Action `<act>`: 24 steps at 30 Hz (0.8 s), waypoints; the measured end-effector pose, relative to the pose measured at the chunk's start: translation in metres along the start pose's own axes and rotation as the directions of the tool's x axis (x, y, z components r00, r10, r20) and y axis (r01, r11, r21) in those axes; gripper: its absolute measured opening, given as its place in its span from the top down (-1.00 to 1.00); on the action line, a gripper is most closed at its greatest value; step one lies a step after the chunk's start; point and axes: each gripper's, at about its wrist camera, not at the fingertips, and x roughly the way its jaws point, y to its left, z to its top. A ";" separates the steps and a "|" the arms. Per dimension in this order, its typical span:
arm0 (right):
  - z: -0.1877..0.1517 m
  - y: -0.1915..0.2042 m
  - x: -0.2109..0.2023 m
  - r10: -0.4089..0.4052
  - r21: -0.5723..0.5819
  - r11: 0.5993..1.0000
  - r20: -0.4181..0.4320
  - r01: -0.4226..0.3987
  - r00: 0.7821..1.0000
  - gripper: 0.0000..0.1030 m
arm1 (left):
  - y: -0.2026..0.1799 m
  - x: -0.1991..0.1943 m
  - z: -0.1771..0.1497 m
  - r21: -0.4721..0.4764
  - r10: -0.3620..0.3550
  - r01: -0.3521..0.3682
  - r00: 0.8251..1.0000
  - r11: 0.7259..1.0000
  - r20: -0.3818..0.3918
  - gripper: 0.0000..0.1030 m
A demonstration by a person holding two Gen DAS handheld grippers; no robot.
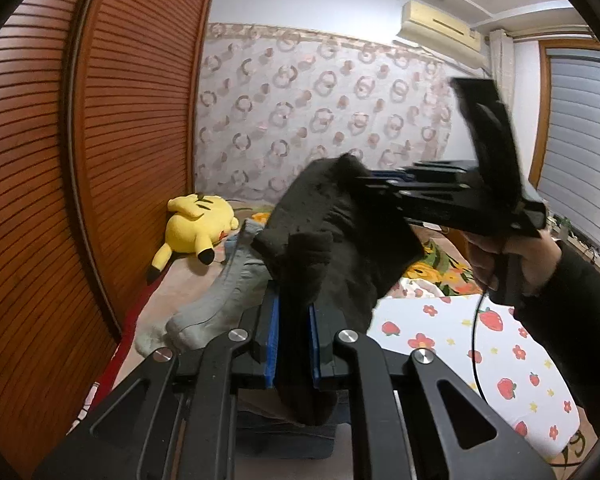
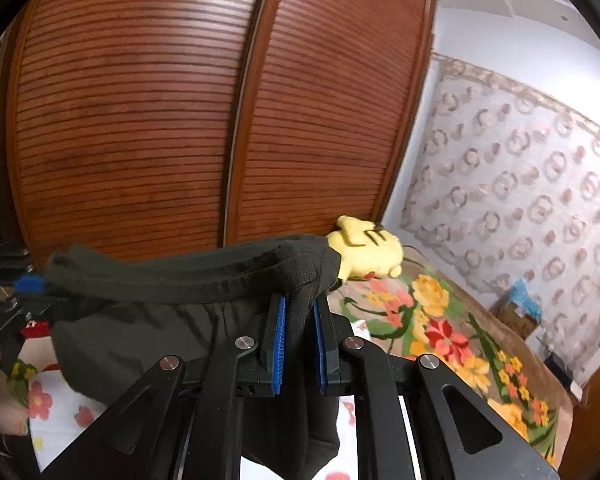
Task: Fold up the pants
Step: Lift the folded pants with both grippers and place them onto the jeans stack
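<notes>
- The wardrobe (image 2: 220,120), with slatted brown doors, fills the far side of the room; it plays no part in the work.
- The bed (image 2: 452,320) under a floral blanket is my working surface, with a strawberry-print sheet (image 1: 480,340) spread nearest me, judged to be the landing place for the fold.
- The pants (image 1: 332,232), dark and nearly black, are off the bed, strung between my two tools above the printed sheet. The cloth looks thick, soft and slightly pilled; a ribbed band, probably the waistband, runs along the top edge in the right wrist view, and the rest hangs slack below it.
- A grey garment (image 1: 220,300) lies crumpled on the bed beyond the pants, apart from them, next to a yellow plush toy (image 1: 198,228) near the wardrobe.
- My right gripper (image 2: 300,312) has its blue pads pressed together on a bunched corner of the band. My judgement: this holds the top edge taut enough to keep it straight.
- My left gripper (image 1: 294,320) likewise pinches a thick gather of the dark fabric, the surplus falling through below the pads.
- My right hand (image 1: 512,252), seen from the left wrist view, grips its tool's handle, with that tool pointing across toward the cloth.
- Assessment: both ends are secured in the air so the garment can be laid down doubled; no fold is set on the sheet yet.
</notes>
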 end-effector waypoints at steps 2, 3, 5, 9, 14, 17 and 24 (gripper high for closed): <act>0.008 0.002 0.019 0.016 -0.014 1.000 -0.019 -0.017 1.000 0.76 | 0.005 0.002 -0.002 -0.010 0.012 -0.013 1.000 1.000 -0.010 0.74; 0.010 0.002 0.025 0.023 -0.019 1.000 -0.025 -0.024 0.999 0.76 | 0.006 0.003 -0.003 -0.015 0.017 -0.017 1.000 1.000 -0.013 0.74; 0.012 0.005 0.037 0.032 -0.030 0.999 -0.036 -0.033 0.999 0.76 | 0.011 0.007 -0.006 -0.027 0.033 -0.033 0.999 0.999 -0.026 0.74; 0.012 0.004 0.056 0.049 0.007 0.999 -0.069 -0.049 0.996 0.66 | 0.023 0.013 -0.015 -0.065 0.062 -0.066 0.996 0.996 -0.057 0.73; 0.007 -0.010 0.052 0.072 0.122 0.990 -0.043 -0.066 0.996 0.38 | 0.025 0.009 -0.020 -0.057 0.101 -0.105 0.993 0.993 -0.063 0.43; 0.004 -0.014 0.037 0.055 0.145 0.988 -0.020 -0.052 0.998 0.35 | 0.025 0.003 -0.017 -0.053 0.103 -0.105 0.994 0.993 -0.044 -0.01; -0.022 -0.005 0.003 0.104 0.183 0.978 0.010 -0.104 0.995 0.35 | 0.012 -0.002 -0.004 -0.028 0.075 -0.075 0.997 0.997 0.005 -0.02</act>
